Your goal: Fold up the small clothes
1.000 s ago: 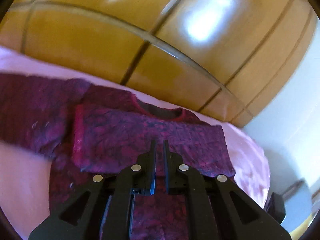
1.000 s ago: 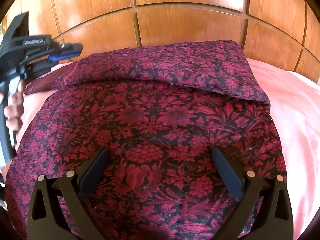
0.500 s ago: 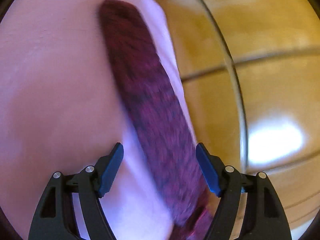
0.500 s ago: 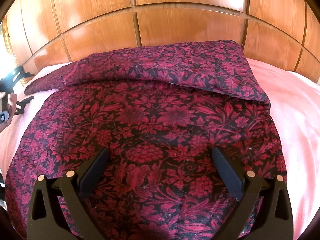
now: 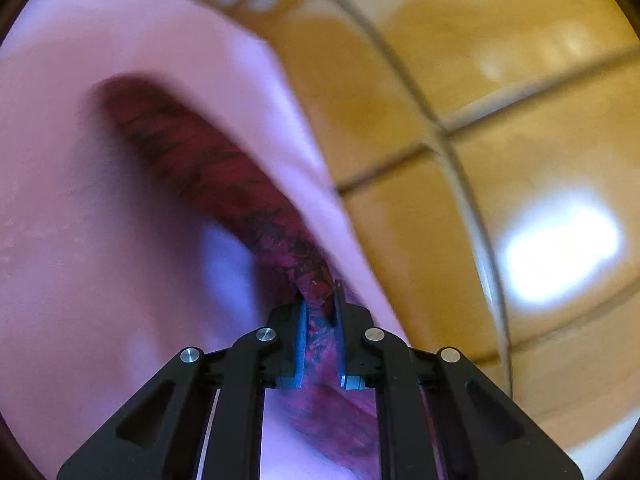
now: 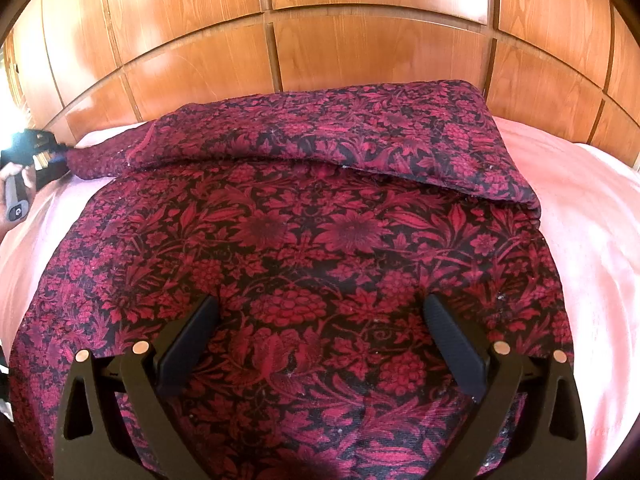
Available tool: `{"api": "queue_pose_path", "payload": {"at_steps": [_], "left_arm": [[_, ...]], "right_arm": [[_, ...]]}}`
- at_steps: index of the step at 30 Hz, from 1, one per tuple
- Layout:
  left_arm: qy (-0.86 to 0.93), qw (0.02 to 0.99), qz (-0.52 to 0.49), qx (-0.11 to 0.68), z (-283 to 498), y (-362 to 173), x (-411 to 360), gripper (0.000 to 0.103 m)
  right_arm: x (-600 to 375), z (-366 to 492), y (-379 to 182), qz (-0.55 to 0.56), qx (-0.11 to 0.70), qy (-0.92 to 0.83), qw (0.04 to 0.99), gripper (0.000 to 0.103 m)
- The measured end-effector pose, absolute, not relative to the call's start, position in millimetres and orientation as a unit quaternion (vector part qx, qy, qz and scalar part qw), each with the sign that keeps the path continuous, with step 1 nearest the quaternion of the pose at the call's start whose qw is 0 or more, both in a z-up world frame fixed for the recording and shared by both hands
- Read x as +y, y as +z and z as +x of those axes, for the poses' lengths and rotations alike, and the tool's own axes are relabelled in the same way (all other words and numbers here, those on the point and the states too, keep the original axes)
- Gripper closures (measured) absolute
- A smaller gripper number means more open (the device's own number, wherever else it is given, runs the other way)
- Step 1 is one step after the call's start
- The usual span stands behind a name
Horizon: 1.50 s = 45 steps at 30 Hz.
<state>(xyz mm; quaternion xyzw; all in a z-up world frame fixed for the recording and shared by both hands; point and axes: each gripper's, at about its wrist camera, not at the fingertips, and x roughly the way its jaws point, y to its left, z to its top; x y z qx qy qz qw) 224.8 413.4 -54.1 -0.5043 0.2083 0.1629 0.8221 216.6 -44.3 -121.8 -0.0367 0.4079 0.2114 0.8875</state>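
Crimson floral garment (image 6: 304, 248) lies on my pink bed (image 6: 592, 216); my left tool (image 5: 320, 300) has just clenched its sleeve (image 5: 224, 184), my right tool (image 6: 320, 312) hangs released above.

My left camera sits low and close along the sleeve (image 5: 208, 168), facing the wooden panels (image 5: 520, 120). My right camera looks down over the whole garment (image 6: 304, 240) from its near side; both share that sleeve at far left.

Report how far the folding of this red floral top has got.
Done: one sleeve lies folded across the red floral top. In hand: the left claw has just closed on the other sleeve's end. Left: fold that sleeve in and fold the body; the right claw hovers open.
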Motion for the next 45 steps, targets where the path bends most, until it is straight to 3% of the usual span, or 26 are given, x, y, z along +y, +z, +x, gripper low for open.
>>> {"api": "queue_pose_path", "payload": {"at_steps": [7, 12, 14, 16, 17, 18, 23, 24, 26, 28, 32, 37, 43, 45], "left_arm": [[0.04, 0.912, -0.338, 0.229, 250.2, 3.3, 282.3, 0.092], [-0.053, 0.931, -0.227, 0.282, 267.8, 2.5, 169.0, 0.092], [-0.078, 0.926, -0.2, 0.311, 276.8, -5.4, 136.8, 0.085], [-0.107, 0.918, -0.194, 0.328, 273.4, -18.0, 110.4, 0.05], [-0.106, 0.919, -0.197, 0.326, 267.8, -21.4, 105.1, 0.042], [-0.103, 0.92, -0.197, 0.323, 263.2, -23.2, 101.2, 0.038], [-0.091, 0.928, -0.186, 0.311, 225.7, -30.9, 95.6, 0.038], [-0.086, 0.928, -0.187, 0.31, 222.6, -31.5, 97.0, 0.038], [-0.067, 0.93, -0.185, 0.311, 210.2, -36.3, 103.5, 0.038], [-0.049, 0.93, -0.185, 0.313, 204.2, -42.2, 111.0, 0.038], [-0.022, 0.917, -0.221, 0.331, 207.1, -59.9, 133.9, 0.038], [-0.017, 0.904, -0.272, 0.33, 205.8, -73.4, 152.8, 0.038], [0.096, 0.907, -0.268, 0.311, 202.4, -58.7, 192.6, 0.032], [0.116, 0.899, -0.268, 0.327, 213.4, -61.5, 210.1, 0.032]], "right_arm": [[-44.2, 216.9, -121.9, -0.036, 0.408, 0.212, 0.887, 0.002], [-45.0, 217.7, -121.8, -0.032, 0.407, 0.214, 0.887, 0.002], [-46.9, 218.7, -121.7, -0.029, 0.407, 0.216, 0.887, 0.002], [-49.8, 219.8, -121.5, -0.025, 0.407, 0.219, 0.887, 0.002], [-51.2, 220.0, -121.2, -0.023, 0.406, 0.22, 0.887, 0.002], [-52.3, 220.2, -120.9, -0.022, 0.406, 0.221, 0.886, 0.002], [-57.9, 222.1, -117.4, -0.015, 0.407, 0.223, 0.886, 0.002], [-59.7, 221.9, -114.7, -0.011, 0.405, 0.223, 0.887, 0.004], [-67.5, 223.0, -106.5, 0.012, 0.403, 0.218, 0.889, 0.026], [-82.1, 231.6, -95.9, 0.086, 0.407, 0.236, 0.878, 0.036], [-92.1, 260.5, -74.0, 0.176, 0.398, 0.243, 0.867, 0.051], [-85.4, 317.7, -69.6, 0.226, 0.413, 0.215, 0.855, 0.058], [-61.2, 347.2, -79.7, 0.183, 0.445, 0.191, 0.856, 0.078], [-56.2, 348.6, -72.2, 0.156, 0.44, 0.186, 0.865, 0.09]]}}
